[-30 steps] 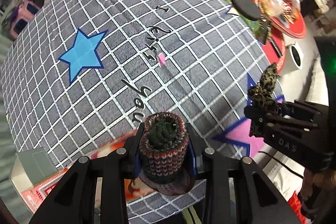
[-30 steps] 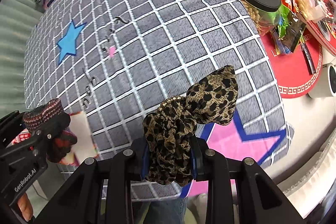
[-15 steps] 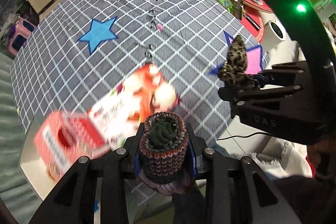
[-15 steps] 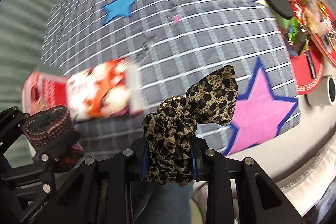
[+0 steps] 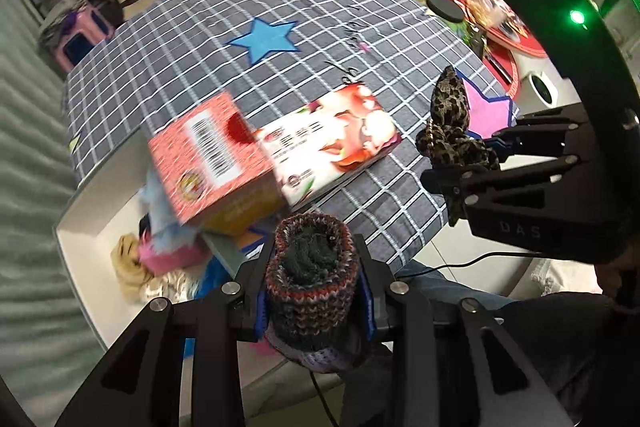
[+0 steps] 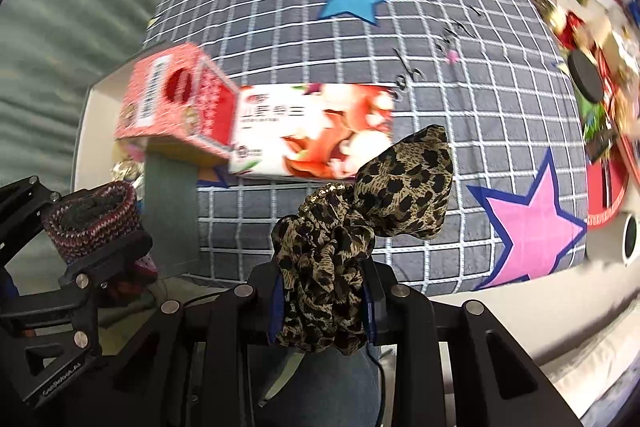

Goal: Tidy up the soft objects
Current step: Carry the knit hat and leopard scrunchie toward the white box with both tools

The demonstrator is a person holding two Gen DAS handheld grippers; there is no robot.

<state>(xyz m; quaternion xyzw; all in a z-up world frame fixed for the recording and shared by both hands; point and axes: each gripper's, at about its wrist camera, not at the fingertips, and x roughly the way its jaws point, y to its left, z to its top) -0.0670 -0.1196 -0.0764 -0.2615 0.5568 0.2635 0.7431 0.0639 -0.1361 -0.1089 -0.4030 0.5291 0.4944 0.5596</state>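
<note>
Carry step, by my reading. Left gripper [image 5: 312, 301] clamped on knit roll [image 5: 311, 267]; right gripper [image 6: 322, 301] clamped on leopard scrunchie [image 6: 360, 223]. Both held above table edge. Next: lower each into red box [image 5: 216, 163], apparently open, soft items blurred beneath. Grid star cloth [image 5: 320, 39]; cluttered room behind.

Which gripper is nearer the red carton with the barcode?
Left. The left gripper, shut on the knit roll, sits just below the red carton; the right gripper holds the leopard scrunchie farther right.
</note>
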